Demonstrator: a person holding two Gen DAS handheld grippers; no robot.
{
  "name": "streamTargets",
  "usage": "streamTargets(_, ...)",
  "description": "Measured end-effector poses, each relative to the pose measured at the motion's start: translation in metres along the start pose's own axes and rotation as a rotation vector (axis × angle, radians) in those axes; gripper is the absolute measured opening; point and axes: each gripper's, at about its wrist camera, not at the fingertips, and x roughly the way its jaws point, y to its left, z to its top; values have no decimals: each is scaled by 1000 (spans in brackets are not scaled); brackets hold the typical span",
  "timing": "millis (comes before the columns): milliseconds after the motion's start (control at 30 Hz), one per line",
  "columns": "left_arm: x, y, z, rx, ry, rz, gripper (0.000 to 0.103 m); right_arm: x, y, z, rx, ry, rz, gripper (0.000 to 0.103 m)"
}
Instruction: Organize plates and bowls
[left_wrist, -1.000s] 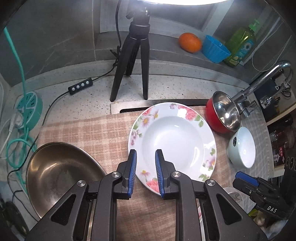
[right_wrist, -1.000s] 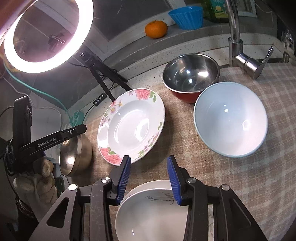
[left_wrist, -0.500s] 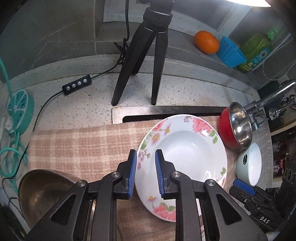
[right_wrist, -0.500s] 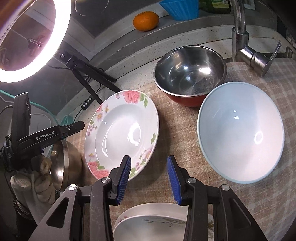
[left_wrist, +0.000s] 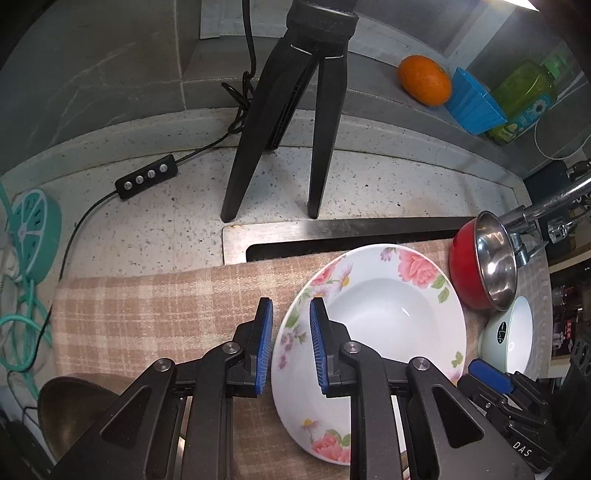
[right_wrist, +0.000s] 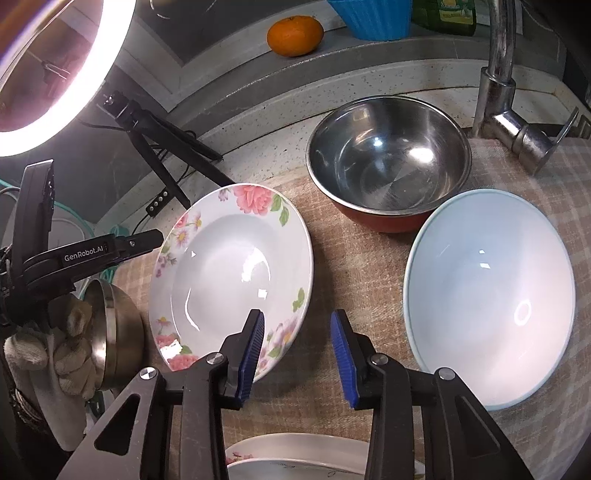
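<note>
Both hand-held grippers have closed in on the floral plate (left_wrist: 373, 325) at the table's centre: left hand-held gripper (left_wrist: 291, 347) straddles its nine-o'clock rim, right hand-held gripper (right_wrist: 297, 350) narrowing beside five o'clock, both still unclamped, suggesting a lift is near.

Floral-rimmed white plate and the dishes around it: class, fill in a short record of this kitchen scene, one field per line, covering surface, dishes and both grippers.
surface: beige checked cloth
plate: white deep plate with pink floral rim, flat on the cloth
metal bowl: steel bowl with red outside, behind the plate
pale bowl: light blue ceramic bowl, right of the plate
left gripper: open, astride the plate's left rim, no contact seen
right gripper: open, at the plate's near rim, holding nothing
ledge: orange fruit
</note>
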Motion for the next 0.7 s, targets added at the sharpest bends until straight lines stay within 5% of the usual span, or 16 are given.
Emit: streamTargets(700,25,-7,6,23,44,-9,17,20,4,11,-28,41,-21,16)
